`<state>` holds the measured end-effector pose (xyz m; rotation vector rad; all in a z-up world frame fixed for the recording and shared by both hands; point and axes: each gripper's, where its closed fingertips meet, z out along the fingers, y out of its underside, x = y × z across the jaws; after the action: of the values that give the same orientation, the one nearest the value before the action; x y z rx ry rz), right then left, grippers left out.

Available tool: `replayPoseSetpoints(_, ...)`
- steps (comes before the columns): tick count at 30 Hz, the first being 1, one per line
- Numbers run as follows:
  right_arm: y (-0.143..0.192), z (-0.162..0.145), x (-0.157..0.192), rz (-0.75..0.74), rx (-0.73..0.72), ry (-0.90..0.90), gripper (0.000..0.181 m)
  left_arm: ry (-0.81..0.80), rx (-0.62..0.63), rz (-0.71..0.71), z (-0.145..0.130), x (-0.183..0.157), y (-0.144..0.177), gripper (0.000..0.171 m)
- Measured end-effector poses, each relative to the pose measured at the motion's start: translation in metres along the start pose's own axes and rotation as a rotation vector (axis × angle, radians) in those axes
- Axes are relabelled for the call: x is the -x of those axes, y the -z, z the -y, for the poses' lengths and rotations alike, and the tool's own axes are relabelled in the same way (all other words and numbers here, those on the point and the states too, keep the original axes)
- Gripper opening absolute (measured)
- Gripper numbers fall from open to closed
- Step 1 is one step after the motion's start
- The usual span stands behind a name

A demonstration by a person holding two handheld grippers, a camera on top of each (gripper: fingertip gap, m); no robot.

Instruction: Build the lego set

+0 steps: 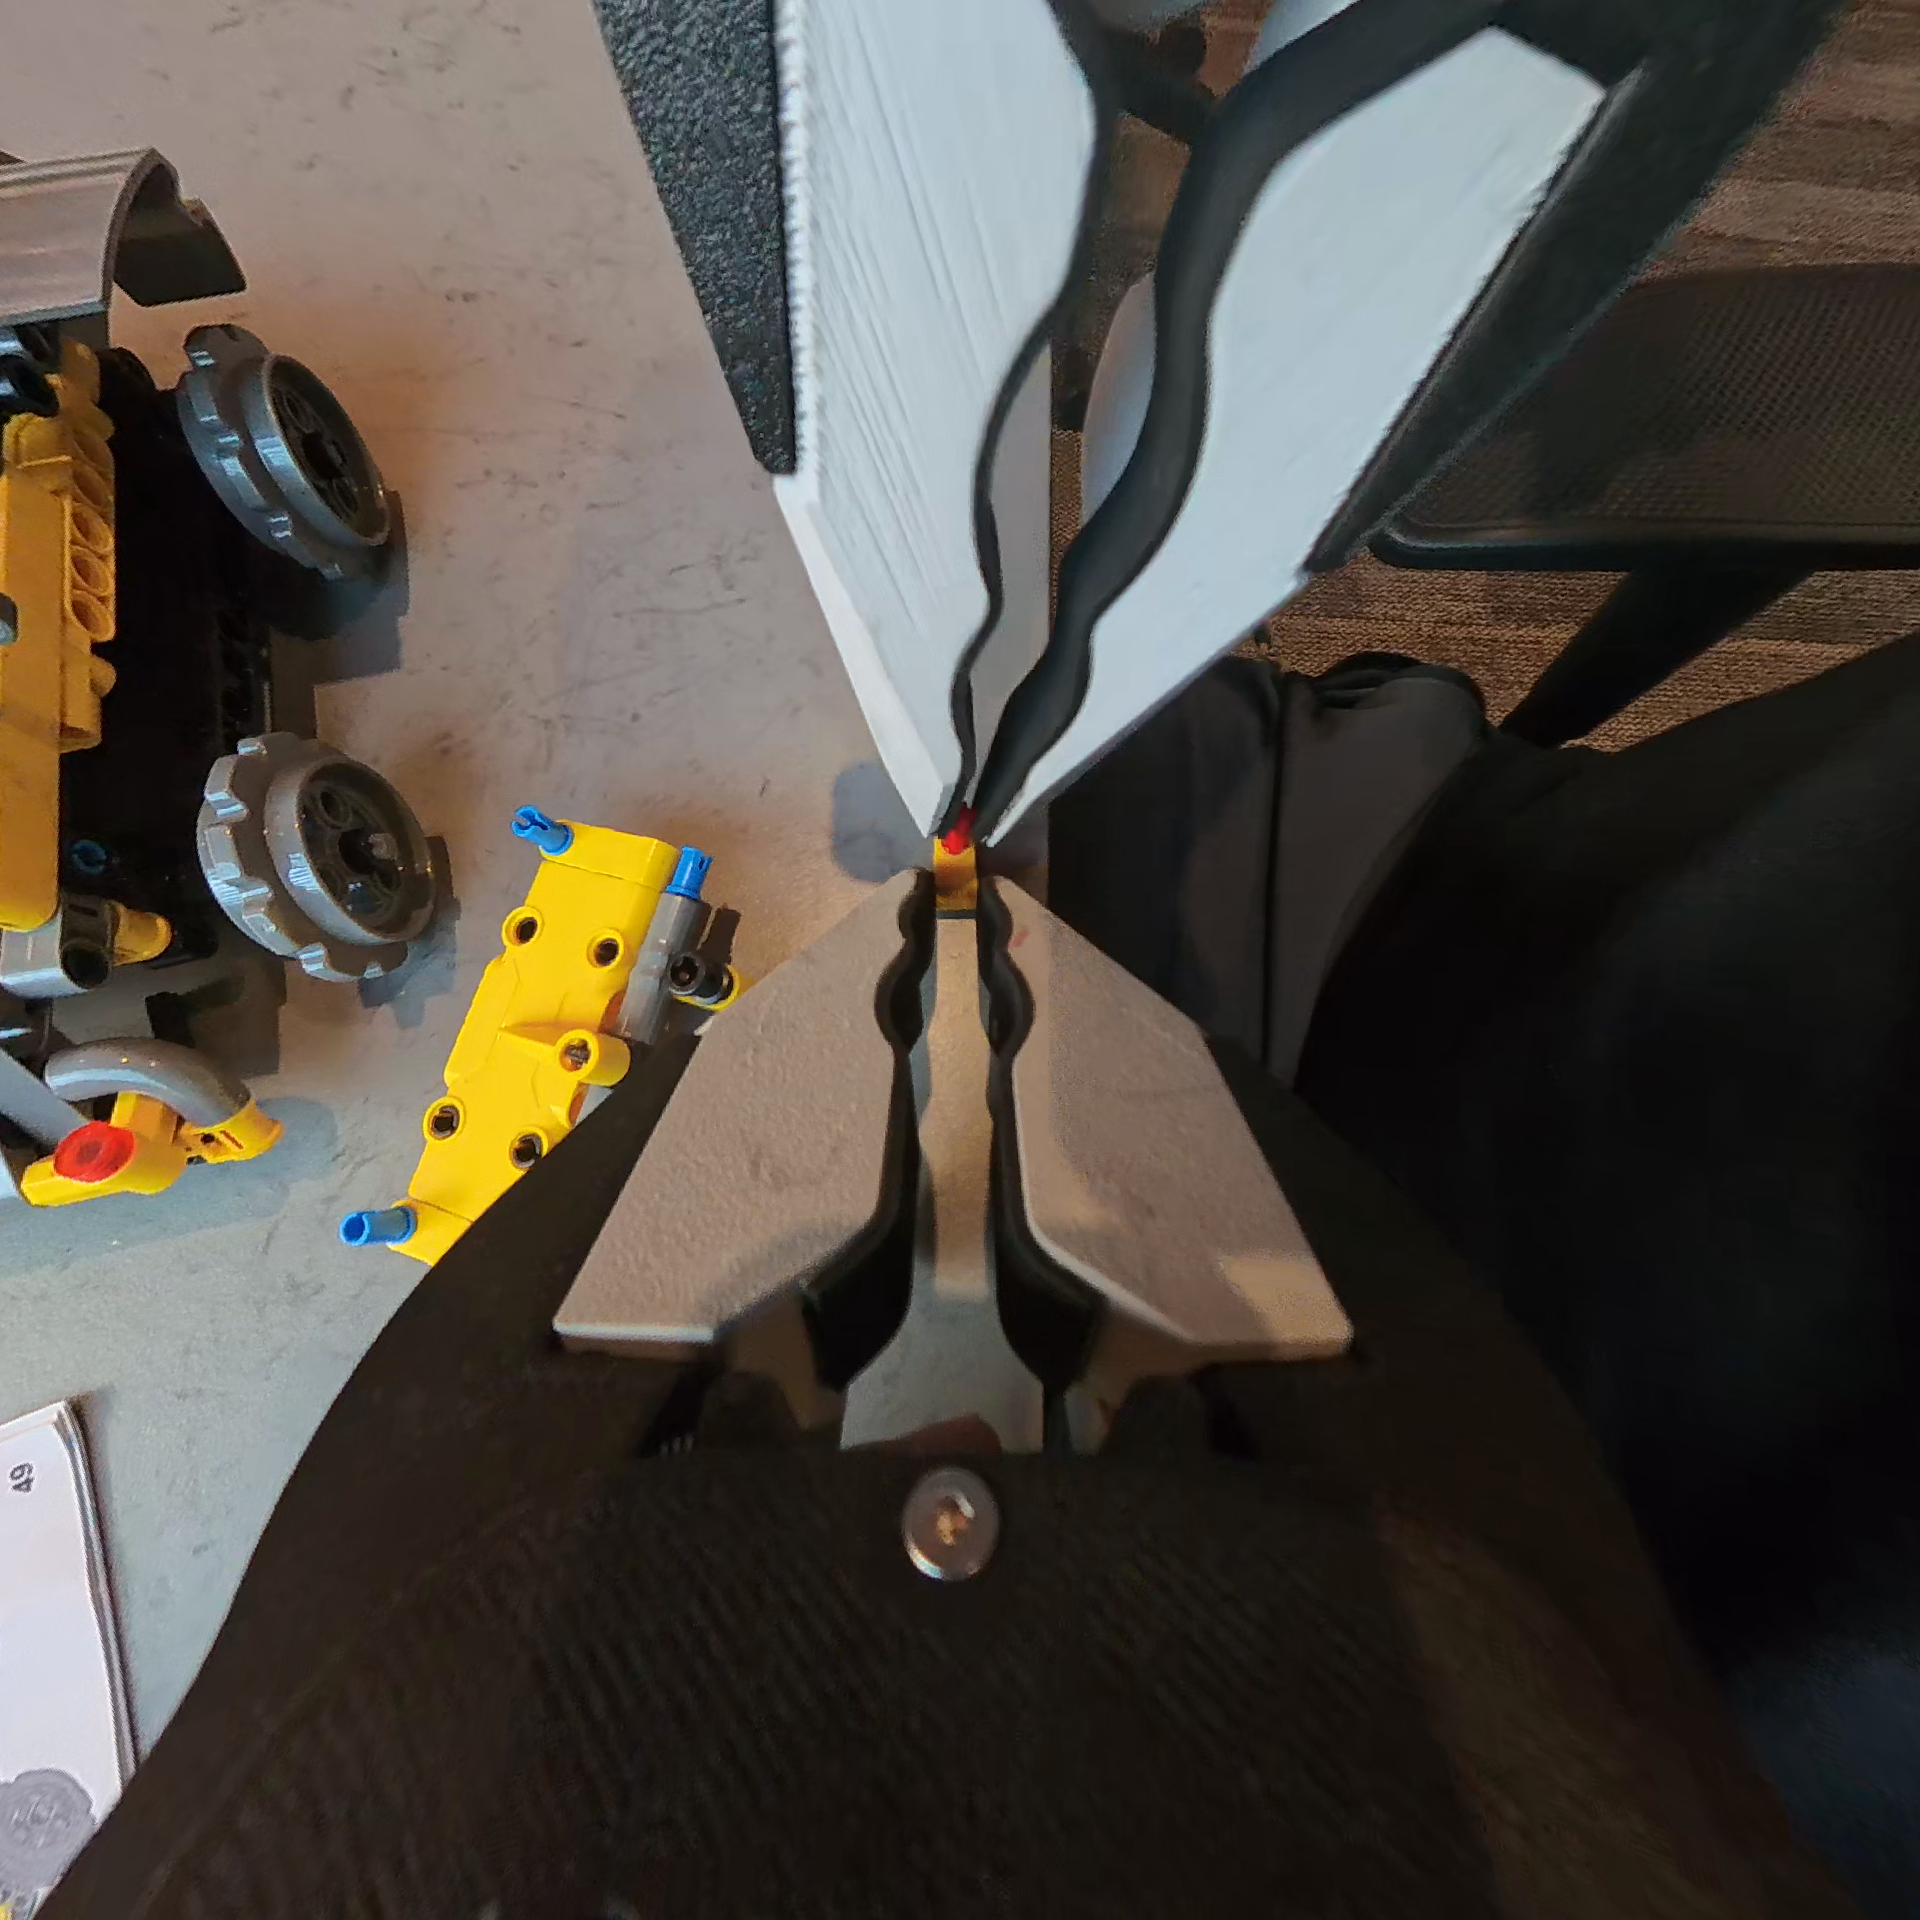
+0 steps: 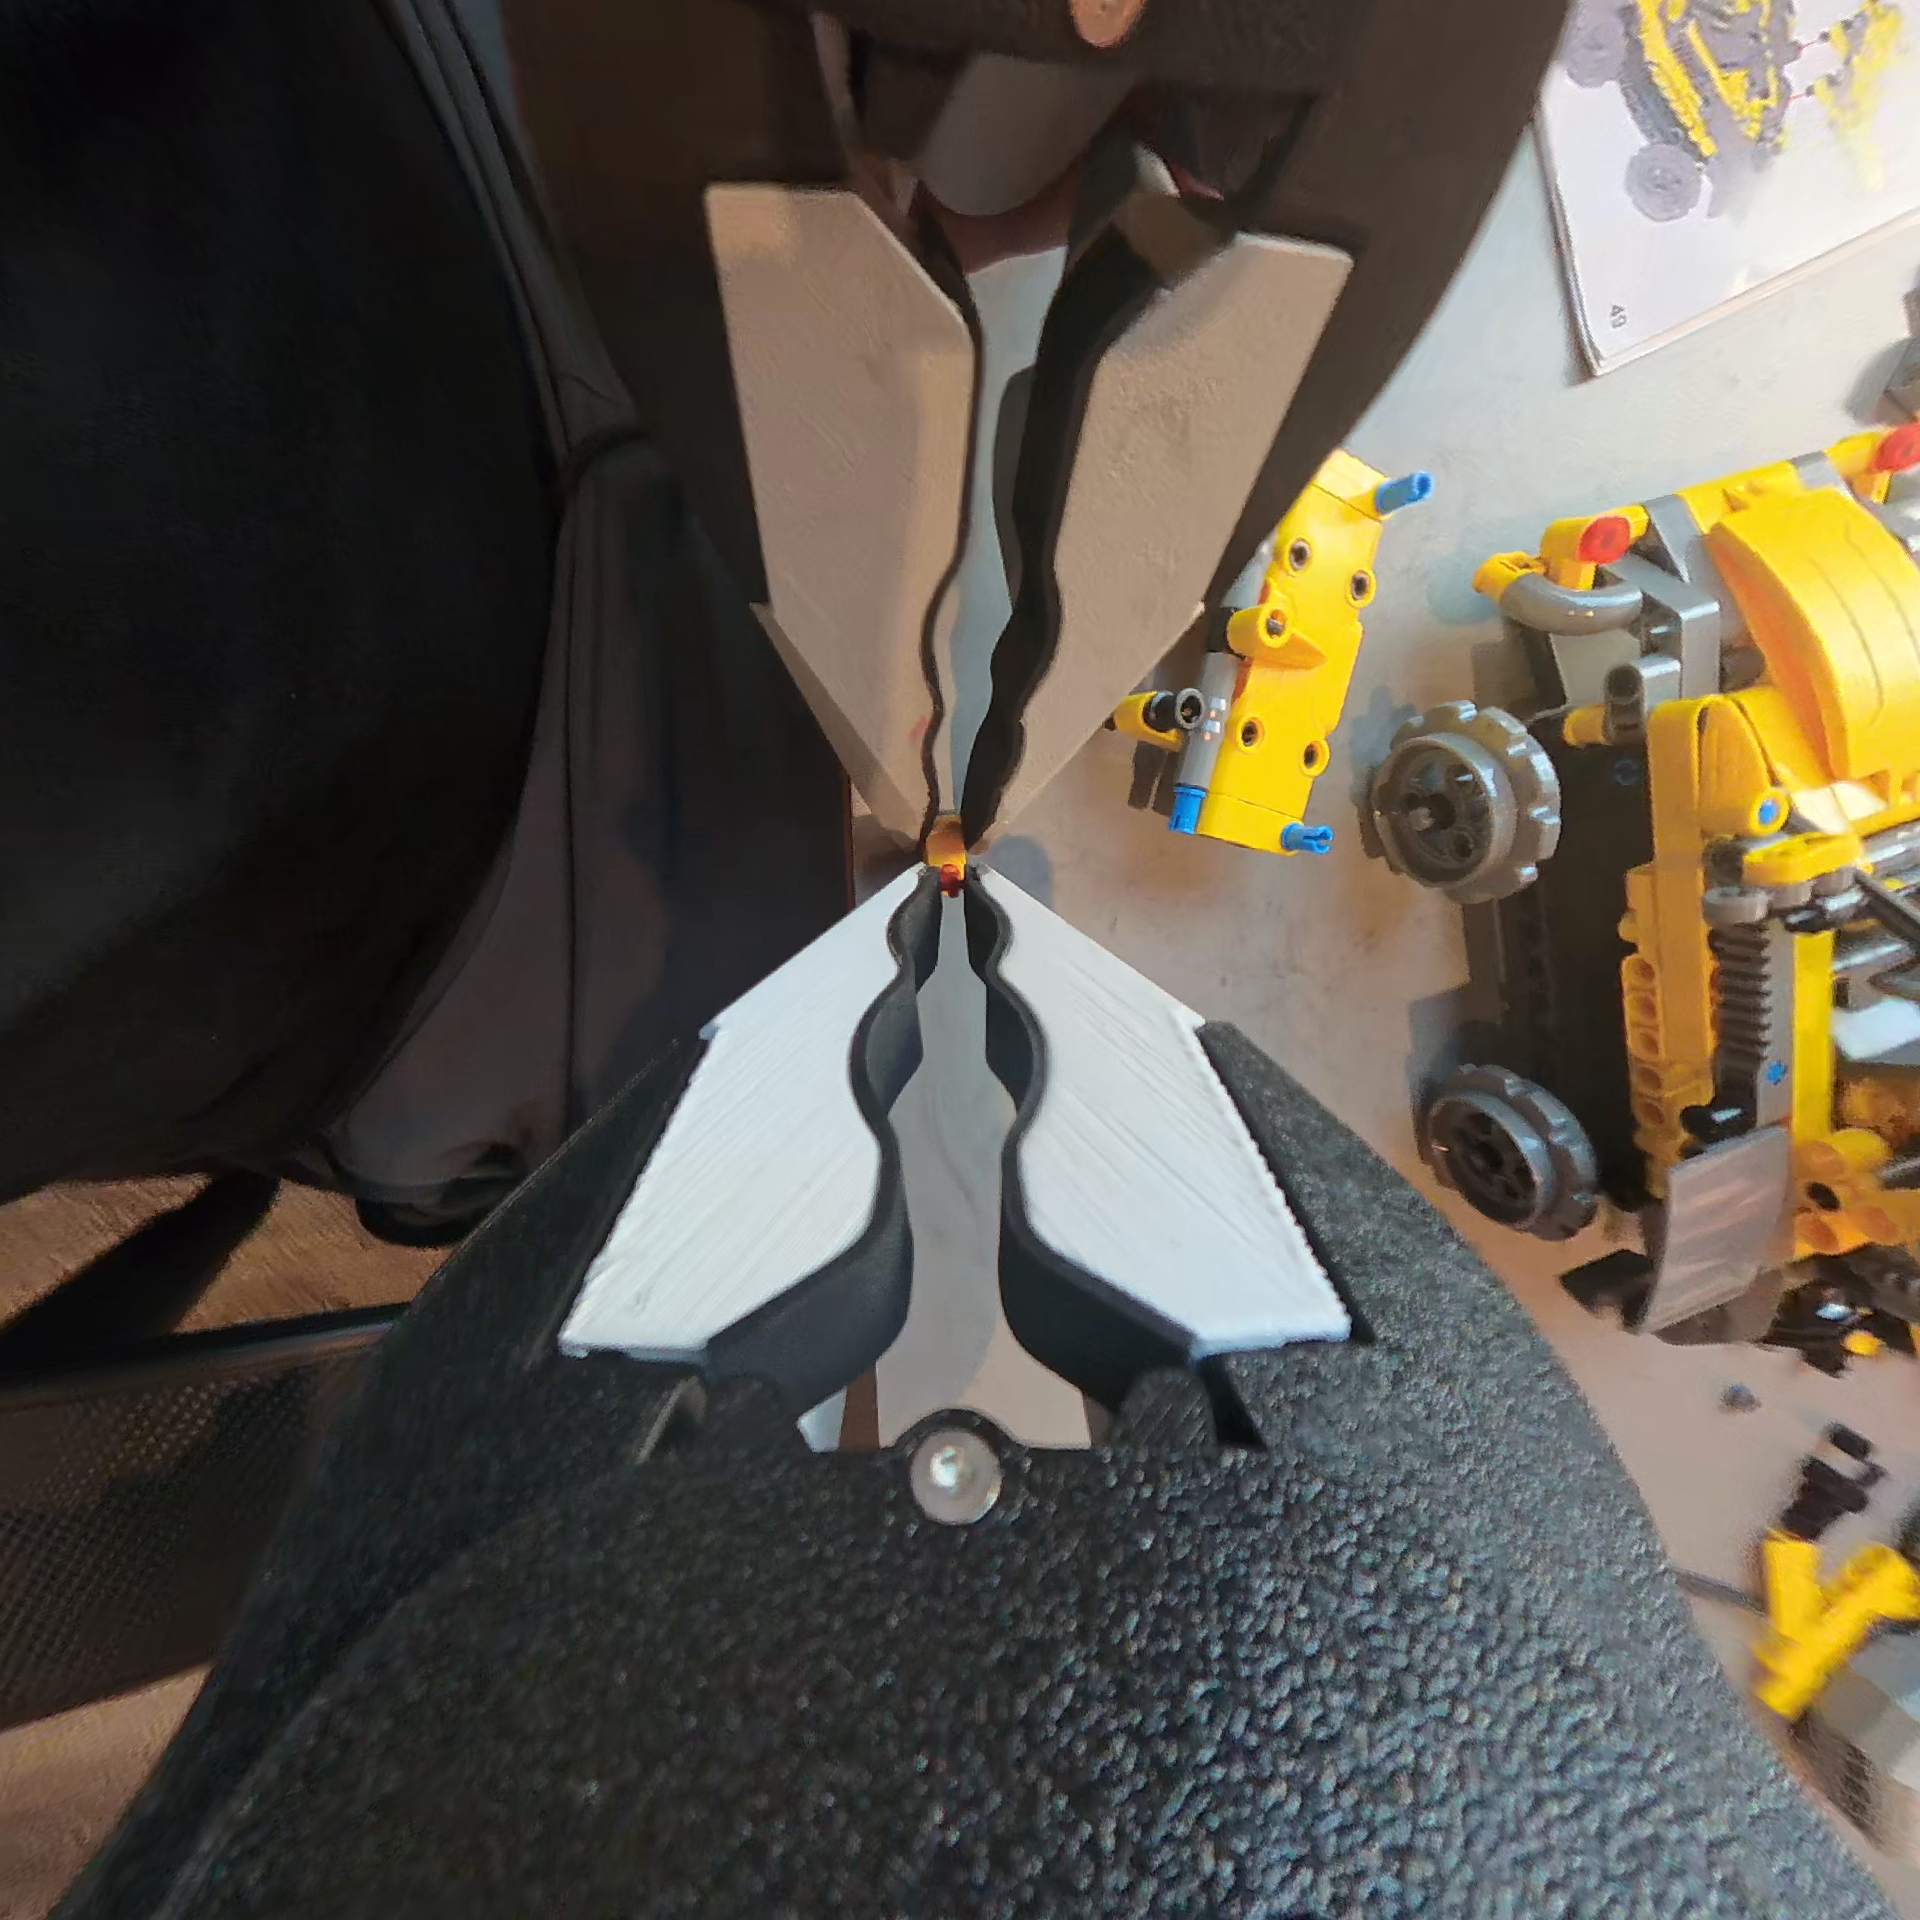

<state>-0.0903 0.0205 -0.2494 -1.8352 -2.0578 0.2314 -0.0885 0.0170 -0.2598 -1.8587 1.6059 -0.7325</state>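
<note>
Left tongs (image 1: 954,896) clenched on a small yellow connector (image 1: 954,868); right tongs (image 2: 951,883) clenched on a red pin (image 2: 949,883) seated in that connector's end. Tips meet nose to nose, the pair's long axis running straight from one to the other, just past the tabletop (image 1: 582,582) edge. Lying beside: yellow block with blue pins (image 1: 540,1029), then a yellow tracked vehicle model (image 2: 1704,935), an instruction booklet (image 2: 1704,208). Black chair (image 1: 1662,416) and brown carpet (image 1: 1818,156) beyond
</note>
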Motion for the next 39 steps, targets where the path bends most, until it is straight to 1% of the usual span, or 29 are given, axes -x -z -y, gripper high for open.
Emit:
replayPoseSetpoints(1, 0.000, 0.000, 0.000, 0.007, -0.021, -0.015, 0.004, 0.000, 0.000, 0.001, 0.000, 0.000, 0.000, 0.005)
replayPoseSetpoints(7, -0.005, -0.001, 0.001, 0.034, -0.113, -0.074, 0.004, -0.002, 0.000, 0.007, 0.000, 0.001, 0.000, 0.005)
replayPoseSetpoints(12, -0.005, 0.001, 0.001, 0.078, -0.235, -0.205, 0.004, -0.002, 0.001, 0.006, 0.000, 0.001, 0.000, 0.005)
replayPoseSetpoints(16, -0.003, 0.003, -0.003, 0.014, -0.323, -0.225, 0.005, 0.018, 0.001, 0.027, -0.001, 0.004, 0.001, 0.004)
replayPoseSetpoints(18, -0.002, 0.001, -0.008, -0.010, -0.344, -0.263, 0.014, 0.048, -0.001, 0.040, -0.004, 0.005, 0.004, 0.005)
replayPoseSetpoints(19, -0.001, -0.001, -0.010, -0.018, -0.350, -0.281, 0.016, 0.063, -0.001, 0.051, -0.006, 0.006, 0.007, 0.004)
replayPoseSetpoints(22, 0.000, -0.001, -0.014, -0.048, -0.378, -0.297, 0.015, 0.101, -0.002, 0.139, -0.020, 0.015, 0.022, 0.004)
replayPoseSetpoints(25, -0.003, 0.004, -0.012, -0.077, -0.411, -0.273, 0.012, 0.159, -0.011, 0.233, -0.035, 0.025, 0.040, 0.004)
replayPoseSetpoints(29, -0.015, 0.012, -0.011, -0.102, -0.425, -0.257, 0.011, 0.276, -0.062, 0.261, -0.044, 0.025, 0.050, 0.005)
replayPoseSetpoints(35, -0.009, 0.015, -0.022, -0.177, -0.457, -0.255, 0.005, 0.273, -0.069, 0.382, -0.053, 0.026, 0.060, 0.005)
replayPoseSetpoints(37, -0.003, 0.013, -0.035, -0.242, -0.467, -0.256, 0.001, 0.259, -0.071, 0.430, -0.055, 0.029, 0.062, 0.005)
replayPoseSetpoints(39, 0.002, 0.011, -0.048, -0.287, -0.474, -0.266, 0.000, 0.266, -0.071, 0.438, -0.055, 0.032, 0.062, 0.005)
